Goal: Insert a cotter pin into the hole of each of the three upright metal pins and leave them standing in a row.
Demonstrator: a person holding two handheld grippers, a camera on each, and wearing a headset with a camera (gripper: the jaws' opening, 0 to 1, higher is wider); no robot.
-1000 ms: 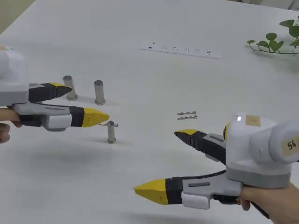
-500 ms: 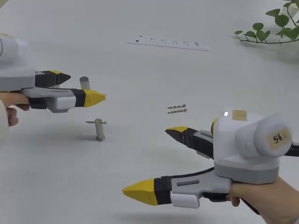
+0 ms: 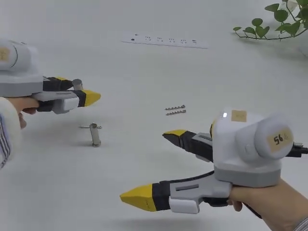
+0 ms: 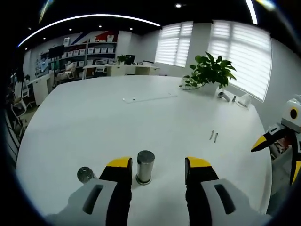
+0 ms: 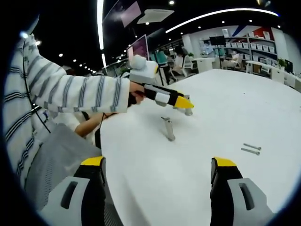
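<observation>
Head view: we look down on a white table (image 3: 216, 77) with a hand-held tool at each side. The left tool (image 3: 85, 89) hovers low at the left, its yellow-tipped jaws parted and gripping nothing. Just in front of it, nearer to us, the fitted metal pin (image 3: 96, 135) stands upright on the table with a cotter pin (image 3: 90, 127) pushed sideways through its top. In the left gripper view, the second metal pin (image 4: 145, 167) stands upright between the left tool's open jaws, closer to the left-hand one, with a clear gap on the other side. The third metal pin (image 4: 85, 174) stands just outside that same jaw. Neither of these two pins shows a cotter pin from here. Two loose cotter pins (image 3: 175, 109) lie side by side near the middle of the table, well apart from the metal pins. The right tool (image 3: 142, 165) is held in the foreground at the right, above the table, its jaws spread wide and empty; the right gripper view confirms this. Farther back lie a white power strip (image 3: 163, 40) and, at the far right corner, a leafy plant (image 3: 269, 24).
</observation>
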